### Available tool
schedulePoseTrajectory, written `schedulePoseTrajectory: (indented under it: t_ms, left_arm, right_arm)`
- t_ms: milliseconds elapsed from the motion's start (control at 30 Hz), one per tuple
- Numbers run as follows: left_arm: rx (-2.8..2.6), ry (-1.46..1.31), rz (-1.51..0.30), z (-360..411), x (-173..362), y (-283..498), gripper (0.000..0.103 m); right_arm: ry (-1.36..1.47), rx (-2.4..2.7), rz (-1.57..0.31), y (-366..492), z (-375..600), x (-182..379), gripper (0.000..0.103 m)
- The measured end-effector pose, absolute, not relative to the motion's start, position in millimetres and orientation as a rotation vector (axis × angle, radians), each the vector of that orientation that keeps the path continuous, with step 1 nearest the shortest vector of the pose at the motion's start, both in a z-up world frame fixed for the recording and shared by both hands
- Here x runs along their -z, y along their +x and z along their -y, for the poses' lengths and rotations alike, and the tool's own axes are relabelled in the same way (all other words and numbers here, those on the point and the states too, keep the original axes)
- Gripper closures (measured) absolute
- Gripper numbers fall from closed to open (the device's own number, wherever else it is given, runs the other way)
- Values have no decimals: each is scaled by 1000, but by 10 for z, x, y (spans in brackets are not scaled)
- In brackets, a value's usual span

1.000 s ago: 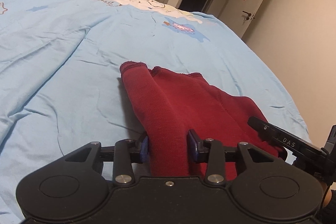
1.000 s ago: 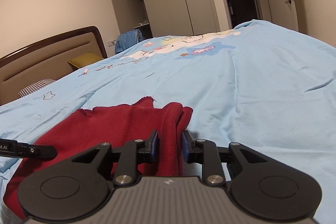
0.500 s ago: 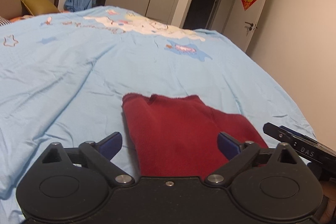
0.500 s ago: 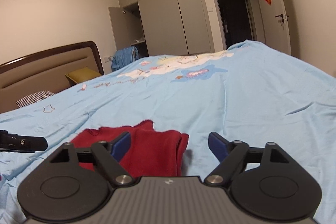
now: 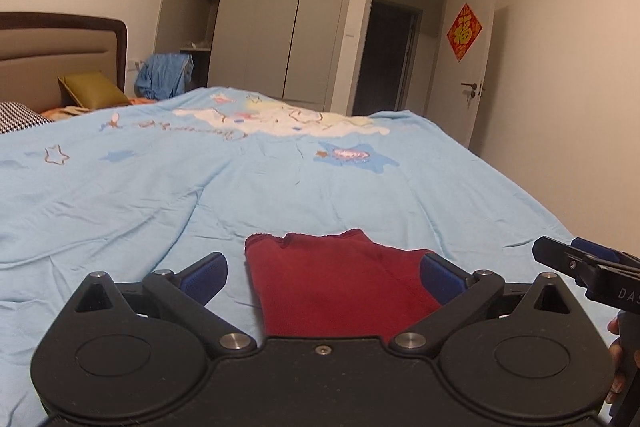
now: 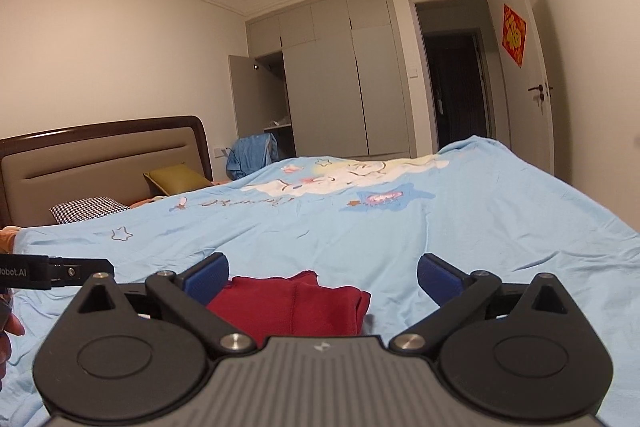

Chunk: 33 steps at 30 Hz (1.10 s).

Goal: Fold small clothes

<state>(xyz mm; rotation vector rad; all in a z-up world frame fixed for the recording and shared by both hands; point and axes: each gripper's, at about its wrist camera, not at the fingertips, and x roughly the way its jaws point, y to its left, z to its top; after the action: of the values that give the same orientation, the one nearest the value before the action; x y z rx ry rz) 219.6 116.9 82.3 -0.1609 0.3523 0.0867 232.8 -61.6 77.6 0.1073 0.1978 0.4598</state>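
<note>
Both grippers, left and right, gape wide, empty. The red cloth looks soft, light, probably fleecy; pinch its corners.

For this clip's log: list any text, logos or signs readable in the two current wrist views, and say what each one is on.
"DAS", cut off at the frame edge: on the right gripper, seen in the left wrist view.
"obot.AI", start cut off: on the left gripper's finger, seen in the right wrist view.
One gold Chinese character, 福: on the red diamond sign on the door.
Cursive script on the blue bedspread: too blurred to read.
</note>
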Motion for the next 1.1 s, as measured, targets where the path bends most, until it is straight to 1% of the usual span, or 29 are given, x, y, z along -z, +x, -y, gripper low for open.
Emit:
schedulePoseTrajectory:
  t_ms: [233, 533, 867, 1100]
  left_arm:
    - [-119, -126, -313, -988, -748, 1666, 1]
    - [-118, -104, -350, -866, -428, 1152, 1]
    - [-130, -105, -394, -860, -224, 969, 1]
    - [-132, -118, -412, -879, -196, 999, 1]
  right_arm:
    - [90, -435, -172, 1808, 743, -743, 0]
    - [65, -410, -171, 1265, 820, -501, 0]
    - [85, -392, -219, 1111, 840, -261, 0]
    - [87, -392, -231, 1112, 842, -245, 0]
